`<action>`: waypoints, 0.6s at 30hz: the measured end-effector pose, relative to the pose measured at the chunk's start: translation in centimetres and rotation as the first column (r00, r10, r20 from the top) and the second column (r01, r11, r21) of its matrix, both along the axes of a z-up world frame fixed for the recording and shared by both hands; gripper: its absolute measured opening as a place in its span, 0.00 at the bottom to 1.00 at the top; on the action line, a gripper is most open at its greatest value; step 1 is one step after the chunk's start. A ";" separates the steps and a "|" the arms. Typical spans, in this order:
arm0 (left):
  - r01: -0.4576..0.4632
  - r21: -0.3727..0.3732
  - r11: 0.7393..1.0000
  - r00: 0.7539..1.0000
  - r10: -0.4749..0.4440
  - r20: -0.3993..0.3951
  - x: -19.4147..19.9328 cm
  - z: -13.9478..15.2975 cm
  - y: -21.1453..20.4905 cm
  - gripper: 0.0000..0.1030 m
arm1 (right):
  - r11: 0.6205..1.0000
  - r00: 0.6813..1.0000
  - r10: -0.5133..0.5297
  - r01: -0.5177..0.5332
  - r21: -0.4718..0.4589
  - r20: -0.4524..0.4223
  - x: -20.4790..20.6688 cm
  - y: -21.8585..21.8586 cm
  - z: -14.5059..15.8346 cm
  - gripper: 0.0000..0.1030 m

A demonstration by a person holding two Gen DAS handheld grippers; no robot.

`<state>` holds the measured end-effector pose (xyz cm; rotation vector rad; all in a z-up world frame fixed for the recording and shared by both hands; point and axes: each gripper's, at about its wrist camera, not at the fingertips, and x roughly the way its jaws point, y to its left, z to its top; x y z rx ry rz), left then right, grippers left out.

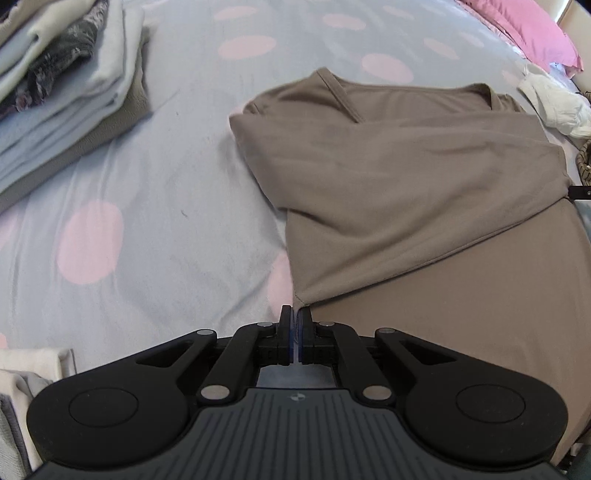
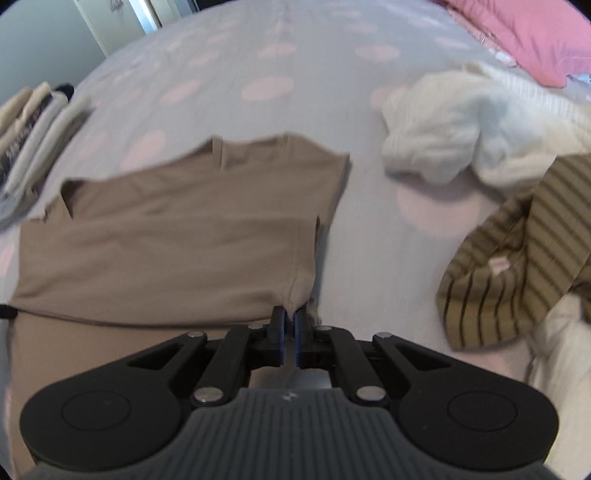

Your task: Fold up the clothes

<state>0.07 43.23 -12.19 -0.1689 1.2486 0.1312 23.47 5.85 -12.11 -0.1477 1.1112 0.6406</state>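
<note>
Hand-held grippers, left (image 1: 295, 314) and right (image 2: 289, 315), pinch taupe shirt (image 1: 406, 177).

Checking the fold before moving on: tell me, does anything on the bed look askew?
The folded sleeve on the brown shirt lies slanted, its hem running diagonally. Otherwise nothing stands out.

We saw a bed filling nearly both views, its sheet (image 1: 155, 192) pale blue-grey with large soft pink dots and lightly creased. At the far right edge a pink pillow (image 1: 535, 29) lay against the head of the bed, and it showed again from the right wrist. Beyond the bed's far left corner, in the right wrist view, stood a pale grey wall (image 2: 33, 40) and a white door or cabinet panel (image 2: 114, 18). Soft, even daylight lay over everything, casting only faint shadows.
</note>
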 end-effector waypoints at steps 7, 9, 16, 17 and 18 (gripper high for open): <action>0.032 -0.036 0.999 0.999 -0.030 0.044 -0.5 2.3 0.7 0.22 | 1.000 0.999 0.010 -0.011 0.023 0.037 0.1 -0.7 2.0 0.38; 0.001 -0.028 1.000 0.996 0.002 0.093 -0.2 3.2 1.4 0.25 | 0.999 0.999 0.003 -0.004 0.033 0.053 0.4 -0.7 2.6 0.38; -0.174 -0.071 0.982 0.964 0.185 0.189 3.7 4.4 4.9 0.29 | 1.000 0.996 0.000 -0.002 0.024 0.084 2.2 0.7 3.0 0.40; -0.194 -0.081 0.978 0.958 0.207 0.199 4.4 4.5 5.2 0.33 | 1.000 0.996 -0.006 0.003 0.027 0.084 2.6 0.9 2.9 0.41; -0.211 -0.088 0.973 0.952 0.225 0.205 5.0 4.3 5.4 0.36 | 0.999 0.997 -0.014 0.011 0.034 0.081 3.0 1.1 2.8 0.43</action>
